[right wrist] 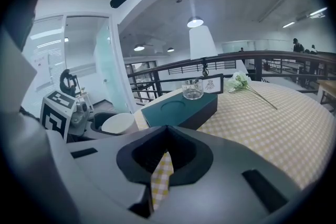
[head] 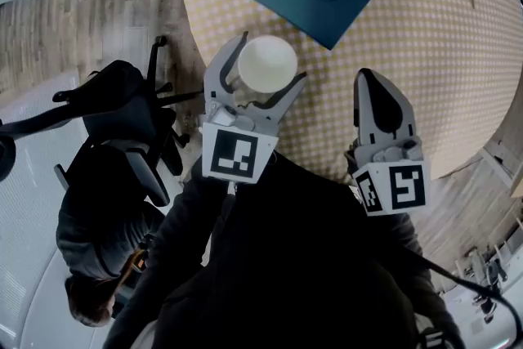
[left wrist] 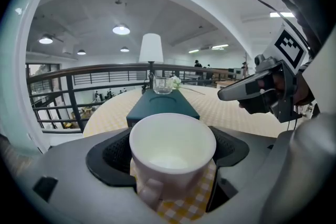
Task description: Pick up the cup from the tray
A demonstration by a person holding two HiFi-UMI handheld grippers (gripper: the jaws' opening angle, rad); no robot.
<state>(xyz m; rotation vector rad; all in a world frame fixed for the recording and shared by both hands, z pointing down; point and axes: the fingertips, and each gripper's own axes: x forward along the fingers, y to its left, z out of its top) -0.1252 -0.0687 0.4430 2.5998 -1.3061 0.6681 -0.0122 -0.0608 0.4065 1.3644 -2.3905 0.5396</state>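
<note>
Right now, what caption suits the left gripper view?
Left claw holding the white cup; teal tray and glass behind.

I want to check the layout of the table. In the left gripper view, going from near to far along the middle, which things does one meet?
White cup → teal tray → clear glass standing on the tray's far end → dark railing behind.

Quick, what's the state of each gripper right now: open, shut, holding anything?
Left gripper: closed on the white cup.
Right gripper: shut, nothing between its jaws.
</note>
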